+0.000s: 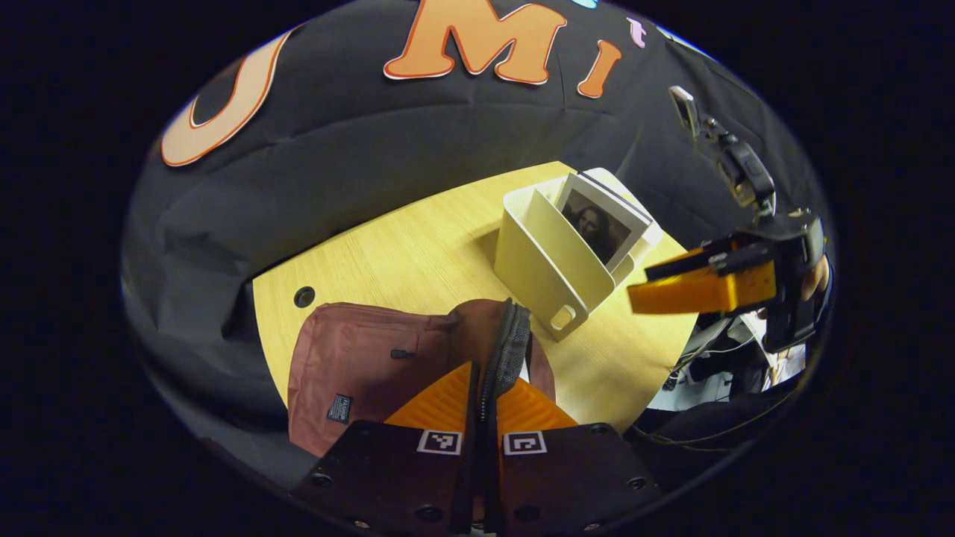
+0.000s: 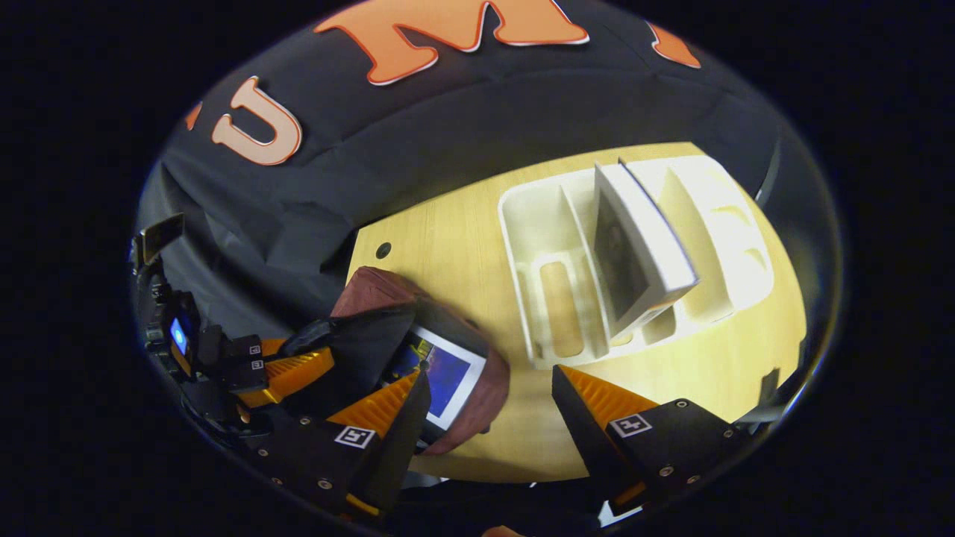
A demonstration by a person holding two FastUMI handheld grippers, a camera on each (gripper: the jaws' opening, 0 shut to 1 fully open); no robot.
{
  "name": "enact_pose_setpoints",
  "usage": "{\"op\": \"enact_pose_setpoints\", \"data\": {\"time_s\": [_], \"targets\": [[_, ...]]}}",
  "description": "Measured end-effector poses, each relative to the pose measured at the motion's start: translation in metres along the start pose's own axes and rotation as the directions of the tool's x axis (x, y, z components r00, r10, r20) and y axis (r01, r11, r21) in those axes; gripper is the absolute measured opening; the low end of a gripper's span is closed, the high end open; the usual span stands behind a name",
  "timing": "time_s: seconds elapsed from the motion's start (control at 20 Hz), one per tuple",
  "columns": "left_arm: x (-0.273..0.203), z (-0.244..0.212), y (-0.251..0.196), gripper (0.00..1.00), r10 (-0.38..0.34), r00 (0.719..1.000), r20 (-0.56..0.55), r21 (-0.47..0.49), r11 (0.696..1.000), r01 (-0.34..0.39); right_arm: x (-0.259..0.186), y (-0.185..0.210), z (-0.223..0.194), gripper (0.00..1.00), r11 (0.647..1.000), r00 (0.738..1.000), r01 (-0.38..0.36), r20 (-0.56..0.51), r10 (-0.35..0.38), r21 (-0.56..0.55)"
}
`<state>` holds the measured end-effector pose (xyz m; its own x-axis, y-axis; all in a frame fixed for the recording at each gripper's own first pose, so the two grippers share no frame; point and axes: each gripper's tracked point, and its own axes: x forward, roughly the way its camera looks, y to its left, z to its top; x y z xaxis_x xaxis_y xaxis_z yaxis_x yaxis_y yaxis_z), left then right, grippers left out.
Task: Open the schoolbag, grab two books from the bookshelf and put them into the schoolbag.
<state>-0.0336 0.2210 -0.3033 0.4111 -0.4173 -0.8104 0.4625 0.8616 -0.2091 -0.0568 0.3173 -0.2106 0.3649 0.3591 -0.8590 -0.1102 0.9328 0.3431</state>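
The maroon schoolbag (image 1: pixel 351 358) lies on the wooden table (image 1: pixel 418 246). My left gripper (image 1: pixel 489 373) is shut on the bag's zipped edge, holding the flap up. In the right gripper view that gripper (image 2: pixel 298 365) pinches the dark flap, and a blue-covered book (image 2: pixel 444 377) sits in the bag's (image 2: pixel 373 287) mouth. My right gripper (image 2: pixel 489 380) stands open just over that book, with nothing pressed between its fingers. The cream bookshelf (image 1: pixel 541 261) holds a portrait-covered book (image 1: pixel 597 224), upright and leaning. The same book (image 2: pixel 634 253) shows in the shelf (image 2: pixel 537 224).
My right gripper (image 1: pixel 671 287) hangs to the right of the bookshelf in the left gripper view, with a hand behind it. A round cable hole (image 1: pixel 304 297) marks the table near the bag. The table's edge runs close behind the shelf.
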Motion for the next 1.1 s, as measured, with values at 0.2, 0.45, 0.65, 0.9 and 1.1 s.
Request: {"op": "enact_pose_setpoints", "data": {"time_s": [0.2, 0.45, 0.65, 0.9, 1.1], "targets": [[0.006, 0.0, 0.002, 0.06, 0.007, 1.0, 0.0, -0.031, 1.0, -0.007, -0.032, -0.035, 0.04, 0.98, 0.996, 0.997, 0.072, 0.022, -0.071, -0.051], [0.007, 0.001, 0.007, 0.06, 0.044, 0.999, -0.001, -0.064, 0.997, -0.044, -0.038, -0.074, 0.091, 0.98, 0.982, 0.99, 0.143, 0.02, -0.141, -0.125], [0.008, -0.001, 0.011, 0.06, 0.079, 0.997, -0.009, -0.087, 0.993, -0.079, -0.007, -0.094, 0.1, 0.98, 0.967, 0.982, 0.168, -0.049, -0.18, -0.19], [0.012, -0.003, 0.017, 0.07, 0.125, 0.992, -0.029, -0.141, 0.982, -0.128, 0.038, -0.11, 0.106, 0.98, 0.957, 0.969, 0.159, -0.145, -0.198, -0.243], [0.013, -0.007, 0.019, 0.07, 0.141, 0.989, -0.041, -0.173, 0.974, -0.146, 0.069, -0.123, 0.099, 0.91, 0.962, 0.947, 0.157, -0.242, -0.21, -0.221]]}}
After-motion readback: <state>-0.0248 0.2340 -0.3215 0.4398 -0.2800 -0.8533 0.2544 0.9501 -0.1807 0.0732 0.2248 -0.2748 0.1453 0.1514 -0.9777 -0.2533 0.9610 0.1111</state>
